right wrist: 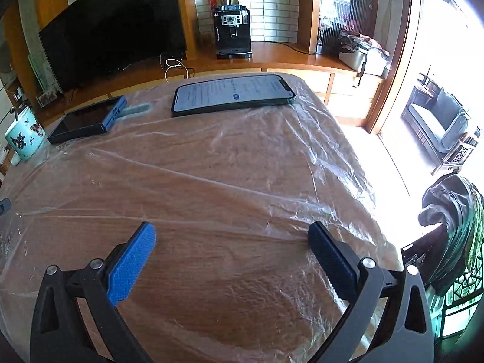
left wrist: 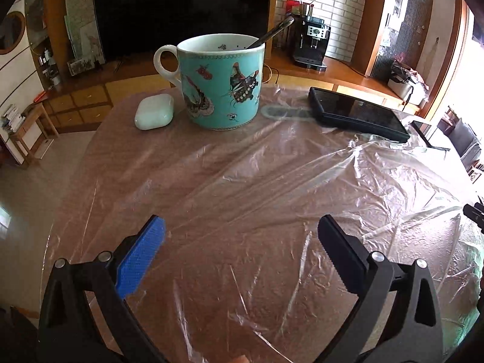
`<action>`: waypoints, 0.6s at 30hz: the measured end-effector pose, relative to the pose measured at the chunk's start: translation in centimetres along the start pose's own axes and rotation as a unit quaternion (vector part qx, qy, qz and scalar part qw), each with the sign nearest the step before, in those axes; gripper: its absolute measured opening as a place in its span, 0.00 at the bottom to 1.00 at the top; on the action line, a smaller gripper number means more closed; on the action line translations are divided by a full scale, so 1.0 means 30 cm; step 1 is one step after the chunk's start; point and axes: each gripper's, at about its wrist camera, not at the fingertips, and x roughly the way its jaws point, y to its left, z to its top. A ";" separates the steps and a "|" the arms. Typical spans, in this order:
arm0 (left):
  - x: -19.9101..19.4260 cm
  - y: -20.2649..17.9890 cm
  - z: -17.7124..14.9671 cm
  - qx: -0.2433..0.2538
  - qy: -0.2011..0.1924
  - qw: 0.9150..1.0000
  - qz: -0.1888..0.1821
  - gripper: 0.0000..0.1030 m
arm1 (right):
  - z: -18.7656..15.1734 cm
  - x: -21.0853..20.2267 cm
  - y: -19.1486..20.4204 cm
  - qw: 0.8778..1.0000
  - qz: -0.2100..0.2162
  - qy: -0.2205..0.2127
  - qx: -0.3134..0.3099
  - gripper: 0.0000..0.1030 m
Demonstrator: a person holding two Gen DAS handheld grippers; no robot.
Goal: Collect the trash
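Across the whole worktop (right wrist: 211,272) lay the only thing we could call trash: a crinkled sheet of clear plastic film (left wrist: 272,181), spread flat over the wood and reaching the far edge in both views. We held the left gripper (left wrist: 242,230) just above it, jaws spread wide, nothing between them; the right gripper (right wrist: 231,234) hovered the same way, jaws spread and empty, over the film's near right part.

Our judgement: collecting had not begun. To do it well we would pinch a raised wrinkle, not the flat parts, since thin film will slip from a shallow bite. The creases near the right edge looked the easiest hold. Pulling needed care, because things appeared to stand on the film: a turquoise butterfly mug (left wrist: 219,81) with a spoon (left wrist: 272,33) in it, a pale earbud case (left wrist: 154,112) just beside its handle side, a dark folding device (left wrist: 357,115) with a pale green strip (left wrist: 284,112) at its end, and a lit phone (right wrist: 233,93) near the far edge. A hard tug could tip the mug or drag the phone off. Gathering slowly towards us seemed safer.

Wood grain showed through the film. Beyond were a low wooden sideboard (right wrist: 287,57) with a black television (left wrist: 181,9), a coffee machine (right wrist: 232,31) against white brick, a bright doorway at right, and clothes slung over a chair (right wrist: 450,227).
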 end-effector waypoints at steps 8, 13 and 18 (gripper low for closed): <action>0.035 0.015 0.011 -0.006 0.029 1.000 0.011 0.99 | -0.001 0.009 0.012 1.000 -0.030 0.008 -0.002 0.97; 0.038 0.022 0.015 -0.008 0.030 0.999 0.009 0.99 | -0.002 0.009 0.017 0.999 -0.032 0.008 -0.003 0.97; 0.038 0.021 0.015 -0.008 0.030 0.999 0.009 0.99 | -0.002 0.009 0.017 0.999 -0.033 0.008 -0.003 0.97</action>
